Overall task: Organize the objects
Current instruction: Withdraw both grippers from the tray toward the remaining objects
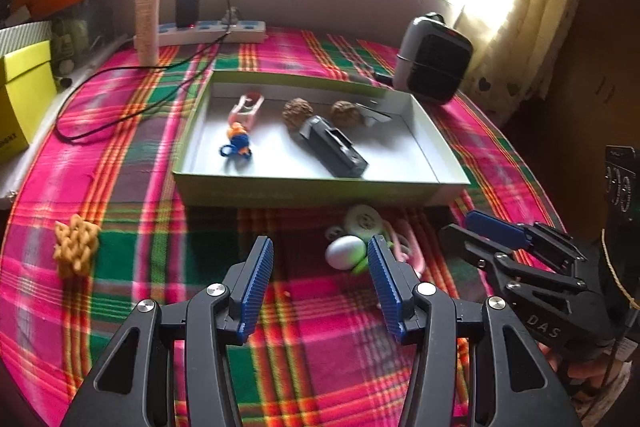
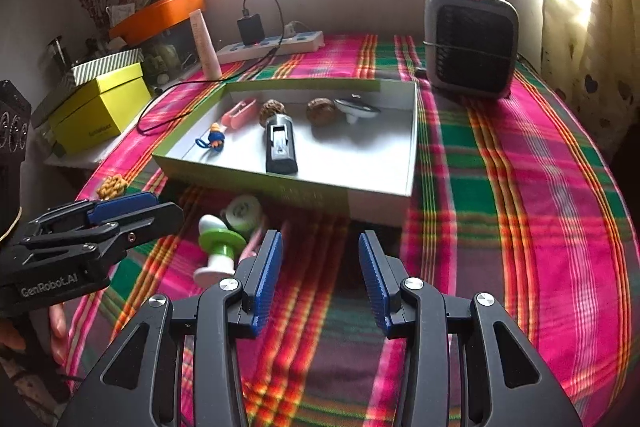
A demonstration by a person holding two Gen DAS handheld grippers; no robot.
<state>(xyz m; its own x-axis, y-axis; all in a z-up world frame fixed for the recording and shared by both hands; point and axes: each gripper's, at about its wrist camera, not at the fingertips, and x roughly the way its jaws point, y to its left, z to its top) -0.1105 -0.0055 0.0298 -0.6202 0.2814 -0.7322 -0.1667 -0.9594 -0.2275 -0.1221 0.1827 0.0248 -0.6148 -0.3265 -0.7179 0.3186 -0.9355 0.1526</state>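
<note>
Now both grippers, the left gripper [image 1: 321, 277] and right gripper [image 2: 320, 273], are open and hold nothing. The green and white toy [image 2: 219, 247] lies on the bench by the box [image 2: 256, 175]. It looks light, hard and smooth; grab its thin middle.

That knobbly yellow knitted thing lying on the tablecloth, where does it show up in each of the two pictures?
Left wrist view: the yellow knit lies on the cloth at far left, left of the left gripper, apart from the box.
Right wrist view: it sits at left, just beyond the left gripper, near the box's front left corner.
Shared landmark: the open box holding the dark grey device.
</note>
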